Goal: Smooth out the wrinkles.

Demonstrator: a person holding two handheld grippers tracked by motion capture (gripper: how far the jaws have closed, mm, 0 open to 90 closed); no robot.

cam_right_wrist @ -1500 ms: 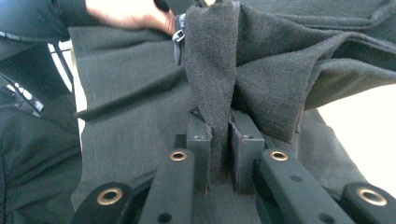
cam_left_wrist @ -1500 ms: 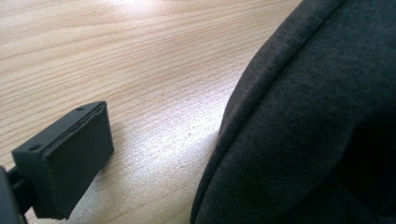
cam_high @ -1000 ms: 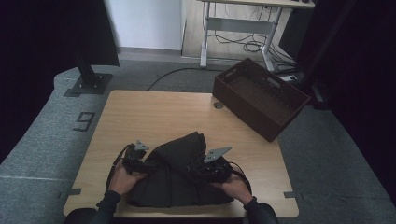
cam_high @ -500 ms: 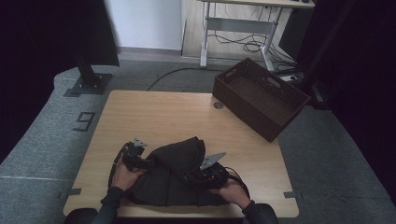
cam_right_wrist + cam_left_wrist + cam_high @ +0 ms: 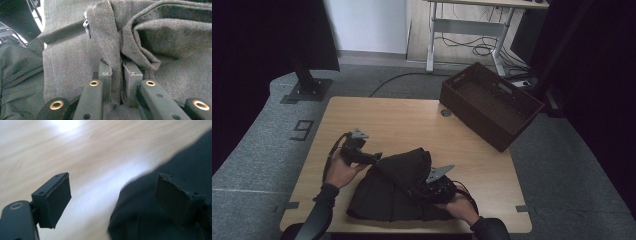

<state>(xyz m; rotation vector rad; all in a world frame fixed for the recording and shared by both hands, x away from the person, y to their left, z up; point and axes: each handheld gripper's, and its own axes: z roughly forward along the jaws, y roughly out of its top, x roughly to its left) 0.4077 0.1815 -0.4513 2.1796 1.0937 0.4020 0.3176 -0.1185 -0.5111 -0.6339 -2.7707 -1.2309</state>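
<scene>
The right gripper (image 5: 117, 75) pinches a fold of the dark garment (image 5: 397, 192) — which lies bunched on the near half of the table (image 5: 402, 120). The left gripper (image 5: 112, 200) is spread wide at the garment's left edge, nothing between its pads — its jaws have just been closing a little. A brown basket (image 5: 492, 102) sits at the far right corner.

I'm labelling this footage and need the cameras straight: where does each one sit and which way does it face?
High view: above the person's side, facing forward and down on the table; both forearms enter from below.
Left gripper view: rides the left gripper, facing wood; its open jaws show.
Right gripper view: rides the right gripper, jaws shut on a fold.
All three share the dark garment.
</scene>
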